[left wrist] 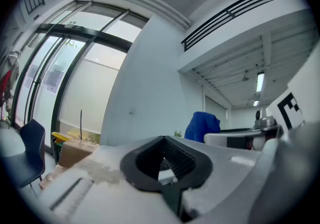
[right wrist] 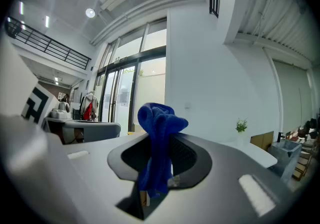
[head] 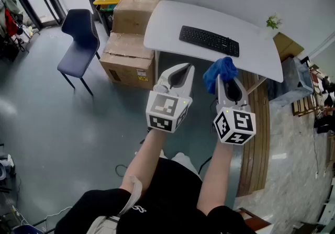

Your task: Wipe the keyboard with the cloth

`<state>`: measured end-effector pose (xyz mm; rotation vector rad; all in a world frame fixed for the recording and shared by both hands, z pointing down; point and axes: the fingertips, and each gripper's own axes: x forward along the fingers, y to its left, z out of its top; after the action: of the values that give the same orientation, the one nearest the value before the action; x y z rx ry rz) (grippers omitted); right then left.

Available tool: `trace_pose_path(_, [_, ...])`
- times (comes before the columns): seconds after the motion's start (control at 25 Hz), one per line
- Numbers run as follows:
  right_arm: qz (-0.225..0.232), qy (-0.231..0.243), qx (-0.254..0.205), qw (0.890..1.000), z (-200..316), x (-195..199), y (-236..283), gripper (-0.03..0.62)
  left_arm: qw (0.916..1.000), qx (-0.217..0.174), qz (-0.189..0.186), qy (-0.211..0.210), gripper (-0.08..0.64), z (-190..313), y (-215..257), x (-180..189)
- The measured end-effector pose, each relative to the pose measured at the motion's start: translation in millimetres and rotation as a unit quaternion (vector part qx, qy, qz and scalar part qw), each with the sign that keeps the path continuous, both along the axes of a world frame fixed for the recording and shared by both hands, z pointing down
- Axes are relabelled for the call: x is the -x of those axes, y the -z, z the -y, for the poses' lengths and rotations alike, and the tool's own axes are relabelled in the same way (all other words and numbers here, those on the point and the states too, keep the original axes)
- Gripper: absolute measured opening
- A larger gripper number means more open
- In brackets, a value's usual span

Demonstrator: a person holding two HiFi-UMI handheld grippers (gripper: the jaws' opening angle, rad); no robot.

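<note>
A black keyboard (head: 209, 41) lies on the white table (head: 172, 21), well ahead of both grippers. My right gripper (head: 228, 79) is shut on a blue cloth (head: 220, 70), which bunches up above its tips; in the right gripper view the blue cloth (right wrist: 157, 145) hangs pinched between the jaws. My left gripper (head: 179, 74) is shut with nothing in it, level with the right one and short of the table's near edge. In the left gripper view the blue cloth (left wrist: 201, 125) shows off to the right.
Cardboard boxes (head: 128, 44) stand left of the table, with a dark blue chair (head: 79, 43) further left. A small plant (head: 272, 21) sits at the table's far right corner. A wooden bench (head: 257, 138) runs along the floor on the right.
</note>
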<state>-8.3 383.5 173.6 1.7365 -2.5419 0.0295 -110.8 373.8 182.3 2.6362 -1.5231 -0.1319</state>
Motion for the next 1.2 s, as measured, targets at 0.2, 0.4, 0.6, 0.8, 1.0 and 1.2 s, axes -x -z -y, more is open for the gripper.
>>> trace_pose_path(0.2, [0.011, -0.005, -0.003, 1.000, 8.8, -2.1, 1.6, 0.094, 1.0000, -0.002, -0.003, 0.000, -0.002, 8.1, 3.0, 1.3])
trace_pose_path(0.4, [0.021, -0.032, -0.014, 0.999, 18.8, -15.9, 7.8, 0.094, 1.0000, 0.000, -0.008, -0.002, -0.002, 20.5, 3.1, 4.0])
trace_pose_path(0.6, [0.037, -0.073, -0.033, 0.996, 35.3, -39.5, 16.8, 0.094, 1.0000, -0.002, -0.010, -0.001, -0.002, 36.6, 3.9, 3.7])
trace_pose_path(0.8, [0.052, -0.087, -0.047, 0.994, 73.5, -51.6, 17.4, 0.094, 0.9999, -0.005, -0.007, 0.012, -0.002, 71.6, 1.0, 7.4])
trace_pose_path(1.0, [0.062, -0.076, -0.048, 0.994, 129.1, -47.4, 10.3, 0.094, 0.9993, -0.005, -0.004, 0.037, -0.002, 122.0, -5.1, 20.1])
trace_pose_path(1.2, [0.048, -0.063, -0.020, 0.997, 201.5, -57.5, -17.3, 0.095, 0.9971, 0.032, -0.015, 0.068, -0.002, 195.6, -39.4, 21.7])
